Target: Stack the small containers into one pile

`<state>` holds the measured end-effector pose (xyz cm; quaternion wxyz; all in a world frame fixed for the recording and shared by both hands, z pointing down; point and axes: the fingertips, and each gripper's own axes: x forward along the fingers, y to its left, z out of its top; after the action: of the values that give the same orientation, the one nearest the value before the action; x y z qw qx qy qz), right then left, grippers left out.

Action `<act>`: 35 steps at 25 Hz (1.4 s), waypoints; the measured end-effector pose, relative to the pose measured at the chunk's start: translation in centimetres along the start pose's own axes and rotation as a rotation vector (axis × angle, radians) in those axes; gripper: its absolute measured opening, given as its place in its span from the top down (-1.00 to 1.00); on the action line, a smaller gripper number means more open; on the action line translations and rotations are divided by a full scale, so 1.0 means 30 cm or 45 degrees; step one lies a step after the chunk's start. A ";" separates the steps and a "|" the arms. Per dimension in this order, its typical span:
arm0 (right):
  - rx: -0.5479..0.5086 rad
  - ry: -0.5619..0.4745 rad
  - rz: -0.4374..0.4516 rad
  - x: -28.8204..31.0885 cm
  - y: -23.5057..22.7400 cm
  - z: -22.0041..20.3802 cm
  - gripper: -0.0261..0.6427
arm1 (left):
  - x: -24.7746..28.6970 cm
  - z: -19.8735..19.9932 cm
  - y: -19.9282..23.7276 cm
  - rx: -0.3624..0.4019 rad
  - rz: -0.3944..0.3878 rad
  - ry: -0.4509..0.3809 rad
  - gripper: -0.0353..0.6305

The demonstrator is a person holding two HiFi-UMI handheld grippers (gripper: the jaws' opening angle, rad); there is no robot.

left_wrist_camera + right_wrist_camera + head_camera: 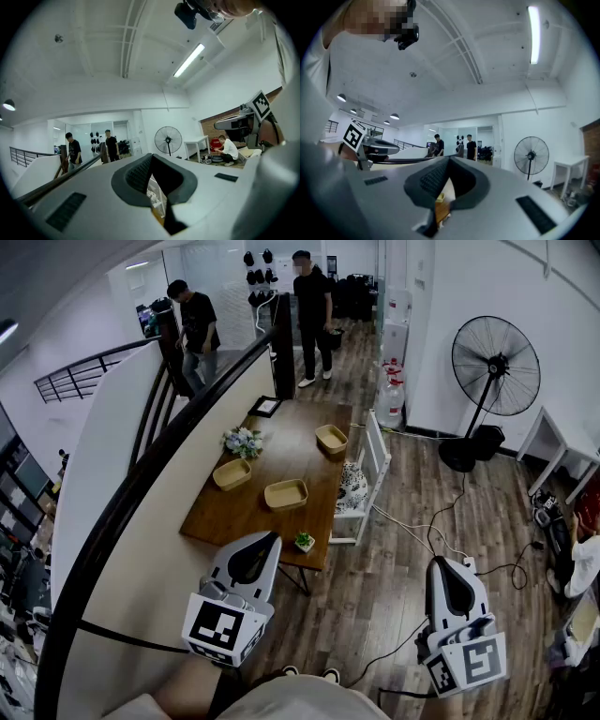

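Three small, shallow tan containers lie apart on the long brown wooden table [281,454] in the middle of the head view, none resting on another. The rounded tan container [232,473] sits left of centre, and the rectangular tan container [286,494] is near it, slightly lower and to the right. The far tan container [331,438] lies higher in the frame, close to the table's right edge. A bunch of pale flowers [243,441] stands just above the rounded one. A small green potted plant [304,541] sits at the table's lower corner, and a dark picture frame [265,407] lies at its upper end. A white slatted chair [367,472] stands against the table's right side. The left gripper [269,542] [152,174], grey and white with a marker cube, fills the lower centre of the head view. Its tip reaches only the table's near edge in the picture, well short of any container, and its jaws are pressed together on nothing. The right gripper [442,566] [448,179] hangs at the lower right over the plank floor, jaws likewise pressed together and empty. A black standing fan [495,357] is at the upper right, and two people in dark shirts stand at the top of the frame beyond the table.
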<state>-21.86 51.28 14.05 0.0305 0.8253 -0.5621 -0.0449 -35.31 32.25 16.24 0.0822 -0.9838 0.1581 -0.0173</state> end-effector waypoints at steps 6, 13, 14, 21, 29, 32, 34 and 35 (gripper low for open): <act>0.032 -0.004 0.015 -0.012 -0.016 -0.020 0.91 | 0.003 -0.016 -0.026 0.002 -0.001 0.008 0.88; 0.034 0.015 0.024 -0.030 -0.063 -0.057 0.91 | 0.027 -0.027 -0.089 0.028 -0.006 0.036 0.88; 0.034 0.017 0.016 -0.035 -0.074 -0.062 0.91 | 0.030 -0.023 -0.099 0.024 -0.005 0.031 0.88; 0.013 -0.037 -0.032 -0.078 -0.160 -0.072 -0.46 | 0.050 -0.004 -0.193 -0.008 0.018 -0.022 -0.14; -0.040 0.009 -0.059 -0.112 -0.223 -0.118 -0.46 | 0.090 -0.014 -0.243 -0.023 0.044 0.009 -0.24; -0.011 0.018 -0.050 -0.090 -0.254 -0.128 -0.46 | 0.126 -0.026 -0.249 -0.027 0.040 0.025 -0.24; -0.010 0.027 -0.049 -0.067 -0.274 -0.132 -0.46 | 0.158 -0.033 -0.245 -0.013 0.041 0.037 -0.24; -0.018 0.034 -0.051 -0.053 -0.283 -0.138 -0.46 | 0.175 -0.040 -0.243 -0.005 0.040 0.044 -0.24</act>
<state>-14.14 55.89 17.38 0.0431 0.8366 -0.5448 -0.0384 -28.14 37.24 18.69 0.0778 -0.9809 0.1752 -0.0326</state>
